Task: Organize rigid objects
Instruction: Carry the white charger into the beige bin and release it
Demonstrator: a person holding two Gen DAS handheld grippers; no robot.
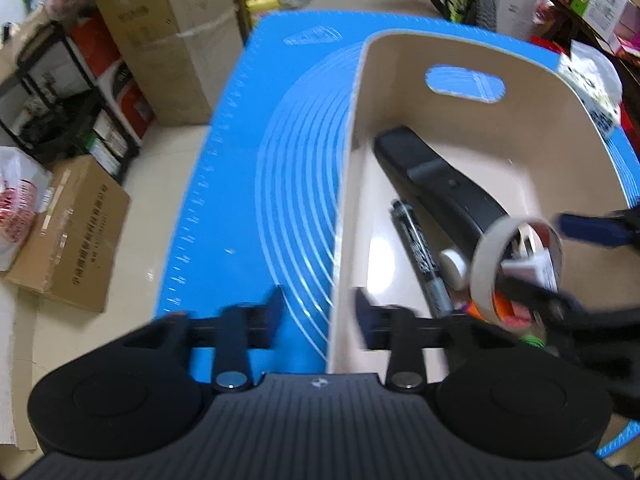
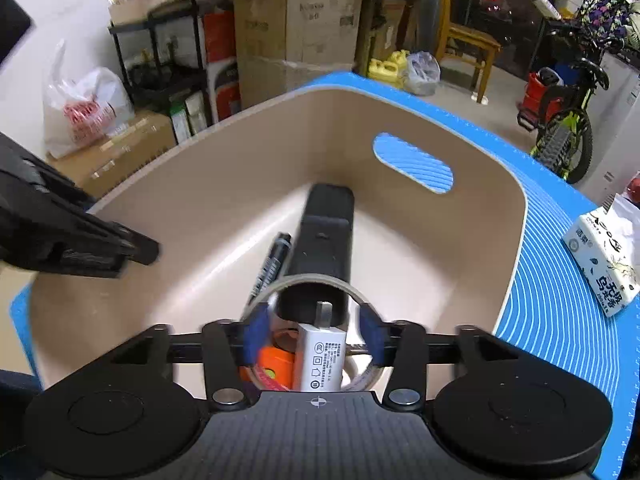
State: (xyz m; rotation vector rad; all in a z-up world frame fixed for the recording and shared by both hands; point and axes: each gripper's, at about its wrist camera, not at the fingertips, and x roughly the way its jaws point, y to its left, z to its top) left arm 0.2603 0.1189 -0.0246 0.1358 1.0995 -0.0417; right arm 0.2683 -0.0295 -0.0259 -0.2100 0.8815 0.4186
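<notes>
A beige bin [image 1: 360, 80] [image 2: 200, 184] stands on a blue mat [image 1: 240, 160]. Inside lie a black stapler [image 1: 436, 176] [image 2: 324, 240], a black marker [image 1: 420, 256] [image 2: 270, 268], a white charger [image 2: 320, 360] and an orange item [image 2: 276, 364]. My right gripper [image 2: 314, 336] is shut on a tape roll [image 2: 316, 280] [image 1: 488, 264] and holds it over the bin's near end. My left gripper [image 1: 320, 316] is open and empty, straddling the bin's left wall near the front; it shows at the left in the right wrist view [image 2: 132, 248].
A tissue pack [image 2: 604, 264] lies on the mat right of the bin. Cardboard boxes [image 1: 152, 40], a black shelf [image 1: 60, 92] and a bicycle [image 2: 568, 120] stand on the floor beyond the table.
</notes>
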